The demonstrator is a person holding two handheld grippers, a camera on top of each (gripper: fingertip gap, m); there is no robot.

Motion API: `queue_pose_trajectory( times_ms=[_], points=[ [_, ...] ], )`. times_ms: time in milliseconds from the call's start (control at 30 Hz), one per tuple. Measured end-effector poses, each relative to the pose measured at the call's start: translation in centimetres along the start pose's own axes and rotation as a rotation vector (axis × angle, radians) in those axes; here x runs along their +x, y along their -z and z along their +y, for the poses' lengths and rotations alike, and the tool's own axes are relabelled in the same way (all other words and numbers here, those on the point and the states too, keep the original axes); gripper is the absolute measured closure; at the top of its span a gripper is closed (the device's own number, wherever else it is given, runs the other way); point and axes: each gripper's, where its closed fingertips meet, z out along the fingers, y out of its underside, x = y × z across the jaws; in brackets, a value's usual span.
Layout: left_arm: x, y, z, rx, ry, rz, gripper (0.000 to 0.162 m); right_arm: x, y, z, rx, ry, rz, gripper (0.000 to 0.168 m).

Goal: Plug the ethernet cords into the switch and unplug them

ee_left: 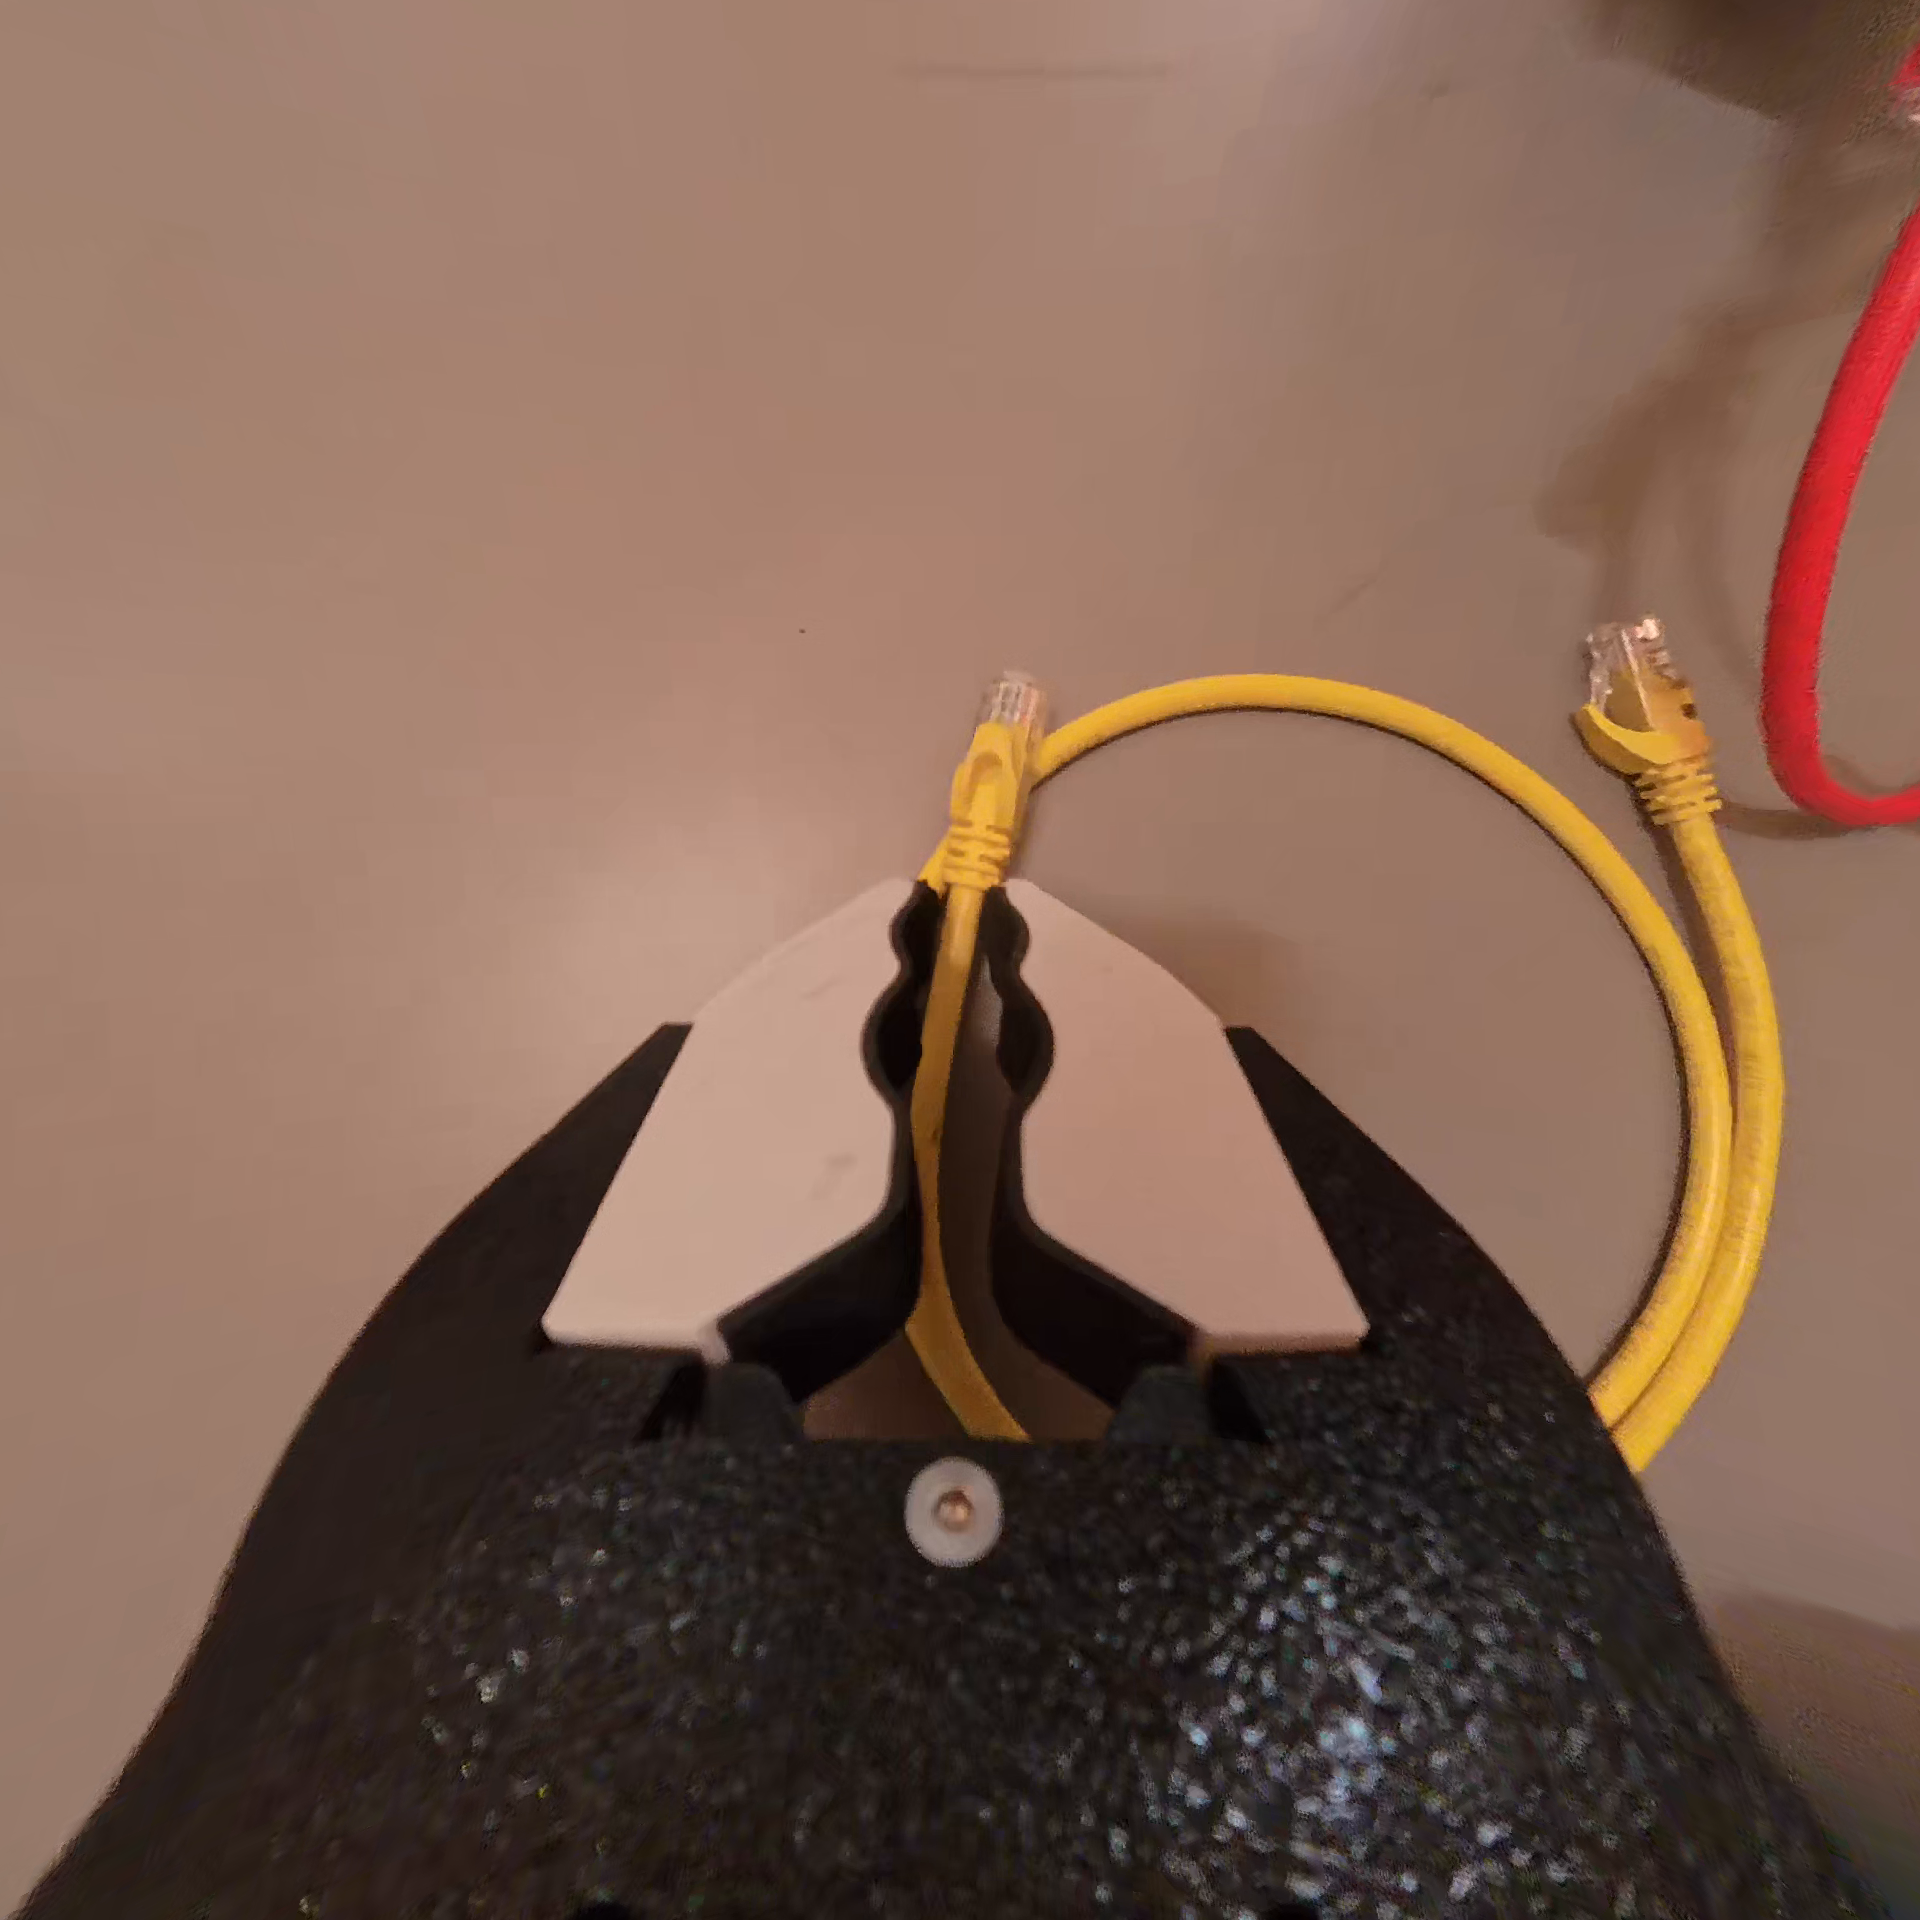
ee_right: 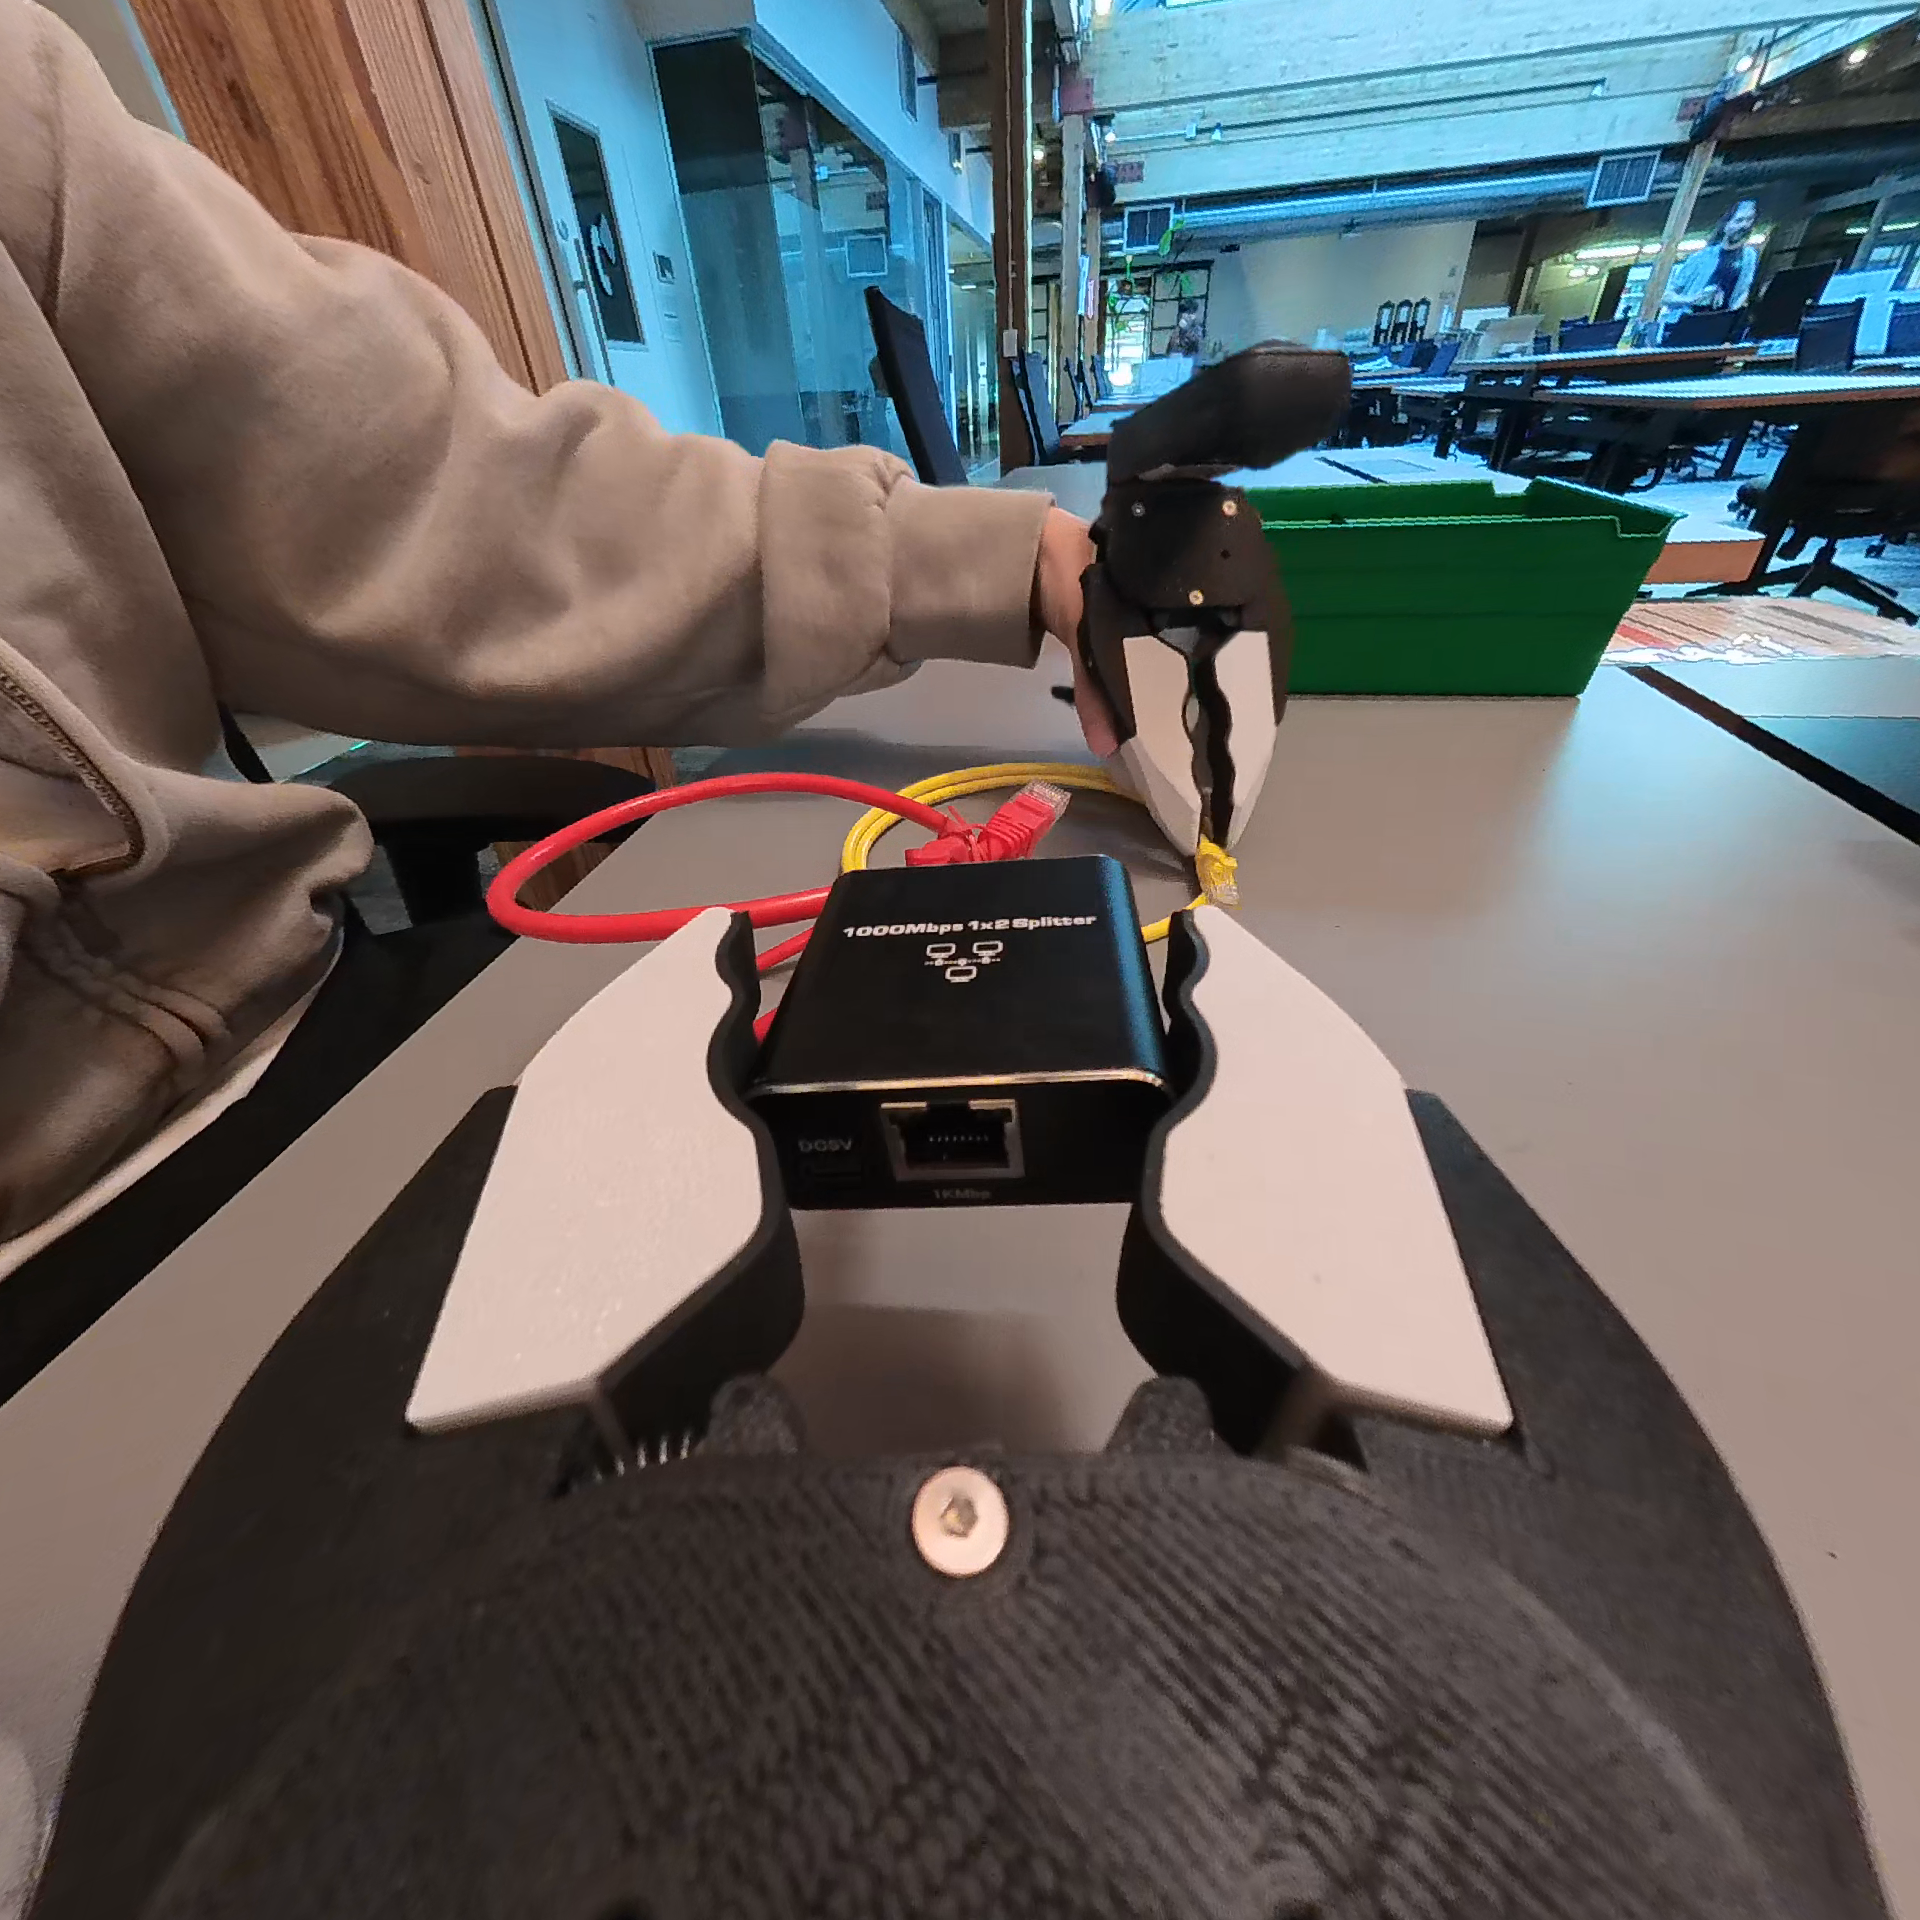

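Left hand-held gripper (ee_left: 961, 894) around yellow cord (ee_left: 940, 1091)

White lettering on black switch (ee_right: 961, 997)

two ethernet cords — one yellow cord (ee_left: 1704, 997) and one red cord (ee_right: 582, 883) — lie beside one black switch (ee_right: 961, 997), with one green bin (ee_right: 1455, 592) on one counter (ee_right: 1558, 1039) and two tongs — left tongs (ee_left: 961, 883), right tongs (ee_right: 961, 935).

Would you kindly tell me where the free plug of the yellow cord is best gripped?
Grip the free plug on its ribbed yellow boot just behind the clear tip, from above, claw across its narrow sides: it lies flat on the table, with the red cord close alongside.
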Motion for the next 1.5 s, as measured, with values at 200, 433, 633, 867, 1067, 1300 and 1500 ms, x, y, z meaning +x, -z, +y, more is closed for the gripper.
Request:
queue_pose_trajectory(
  times_ms=[200,433,633,867,1067,1300,1500],
  points=[
    [0.0,-0.9,-0.5,0.067,0.006,-0.001,0.154,0.0,0.0,0.0,-0.003,0.000,-0.001,0.092],
    [0.2,-0.9,-0.5,0.052,-0.081,-0.102,0.157,0.0,0.0,0.0,0.000,-0.001,-0.003,0.092],
    [1.0,0.6,-2.7,0.113,-0.125,-0.141,0.157,-0.1,0.0,0.0,0.001,0.003,-0.007,0.092],
    [2.3,3.1,-5.9,0.181,-0.167,-0.170,0.157,-0.2,0.0,0.0,0.004,0.007,-0.010,0.092],
    [4.1,3.8,-9.0,0.173,-0.211,-0.180,0.156,-0.3,0.1,-0.1,0.006,0.016,-0.010,0.092],
    [6.7,3.6,-12.1,0.153,-0.255,-0.149,0.157,-0.4,0.1,-0.1,0.011,0.019,-0.012,0.092],
    [8.9,2.7,-13.6,0.087,-0.255,-0.132,0.157,-0.5,0.3,-0.2,0.022,0.023,-0.018,0.092]
  ],
)
